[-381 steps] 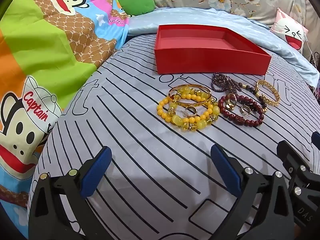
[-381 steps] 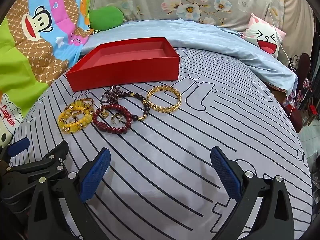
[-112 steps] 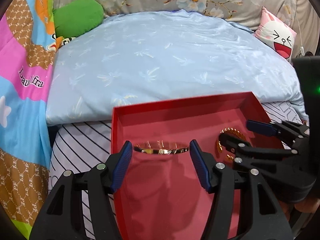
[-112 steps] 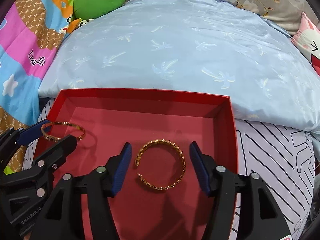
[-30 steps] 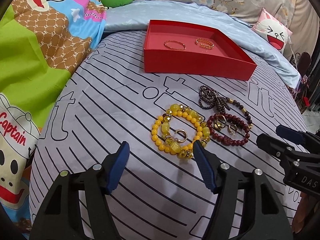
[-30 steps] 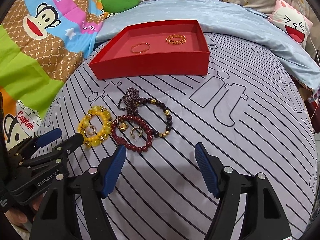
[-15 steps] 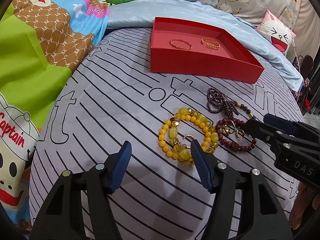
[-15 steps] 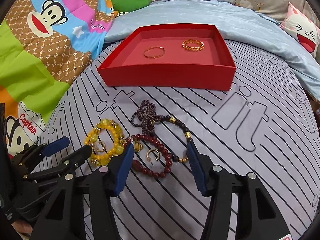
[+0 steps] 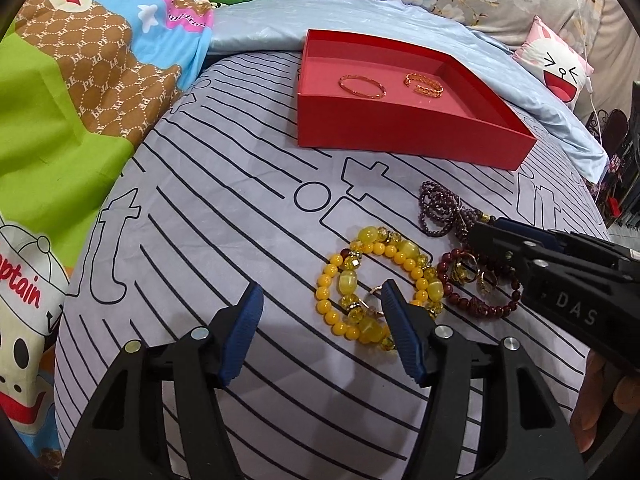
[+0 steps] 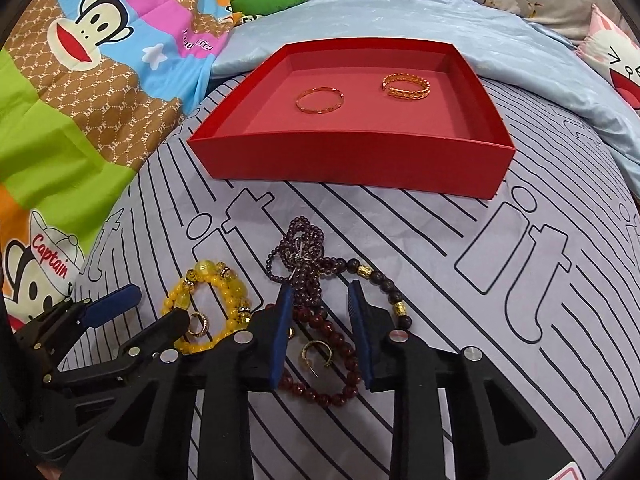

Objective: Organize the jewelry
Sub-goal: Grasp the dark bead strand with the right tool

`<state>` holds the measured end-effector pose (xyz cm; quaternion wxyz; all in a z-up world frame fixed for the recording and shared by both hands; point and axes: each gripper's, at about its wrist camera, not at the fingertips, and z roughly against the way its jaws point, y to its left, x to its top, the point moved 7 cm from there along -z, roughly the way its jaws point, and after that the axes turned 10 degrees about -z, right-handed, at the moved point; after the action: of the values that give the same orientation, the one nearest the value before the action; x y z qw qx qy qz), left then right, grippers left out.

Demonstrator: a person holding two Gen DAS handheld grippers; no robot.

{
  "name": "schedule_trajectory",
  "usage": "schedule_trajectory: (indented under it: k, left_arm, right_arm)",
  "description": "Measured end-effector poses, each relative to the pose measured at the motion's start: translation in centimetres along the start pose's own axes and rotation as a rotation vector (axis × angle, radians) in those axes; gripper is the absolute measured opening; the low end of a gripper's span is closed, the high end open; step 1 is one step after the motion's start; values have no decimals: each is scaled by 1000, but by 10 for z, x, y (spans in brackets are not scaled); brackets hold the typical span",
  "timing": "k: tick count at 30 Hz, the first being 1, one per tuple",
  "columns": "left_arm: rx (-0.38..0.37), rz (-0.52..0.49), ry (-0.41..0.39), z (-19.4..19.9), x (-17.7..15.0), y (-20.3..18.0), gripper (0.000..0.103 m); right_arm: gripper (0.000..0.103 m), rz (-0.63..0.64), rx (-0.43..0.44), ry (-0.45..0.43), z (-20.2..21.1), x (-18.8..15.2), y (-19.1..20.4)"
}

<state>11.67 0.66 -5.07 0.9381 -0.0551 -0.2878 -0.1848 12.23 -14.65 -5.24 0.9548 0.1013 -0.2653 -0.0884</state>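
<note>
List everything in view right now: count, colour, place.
red box: 1, red, far end of the striped cover
bangles: 2, gold, lying apart inside the box
yellow bead bracelets: bunched, count unclear, before the left gripper
dark red bead bracelet: 1, between the right gripper's fingers
purple bead strand: 1, tangled, just beyond it
small gold rings: several, among the beads
left gripper: open, over bare cover
right gripper: closing round the dark red bracelet
</note>
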Motion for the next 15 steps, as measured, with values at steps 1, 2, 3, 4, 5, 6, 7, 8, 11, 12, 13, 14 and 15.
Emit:
schedule_trajectory:
  k: [1,2,3,4,5,6,7,8,11,12,13,14,15]
  left_arm:
    - [-1,0,0,-1,0,0,58]
    - [0,0,1,-1,0,0,58]
    - [0,1,3,-2,0,0,58]
    - [0,2,4,-2,0,0,58]
    - [0,4,5,-2,0,0,58]
    - [1,5,6,-2,-1,1,58]
    - [2,6,7,-2,-1,1,58]
    - [2,7,7,-2,-1,1,58]
    - [2,13,7,-1,-2,2,58]
    - [2,13,5,0,-3,1,58]
    - [2,12,3,1,-3,0,57]
    - [1,10,0,2,-3,-1,57]
    - [0,9,-2,4,-3,-2,57]
  right_arm:
    - [22,4,3,2,-1,0,2]
    - [17,9,5,5,-3,-1,3]
    - [14,12,7,7,-4,-1,4]
    - [12,15,10,8,-6,-1,5]
    - [9,16,12,7,-6,-2,5]
    - [7,16,14,3,-5,-2,5]
    - [7,17,16,-4,-3,-2,5]
    - [7,16,16,-10,-1,-1,4]
    - [6,4,22,-34,8,0,1]
    - [6,0,24,-41,11,1,0]
    - [6,-8,27,-50,15,2,-2]
    - [6,-17,30,-56,19,3,-4]
    - [6,-27,33,-64,25,3,-7]
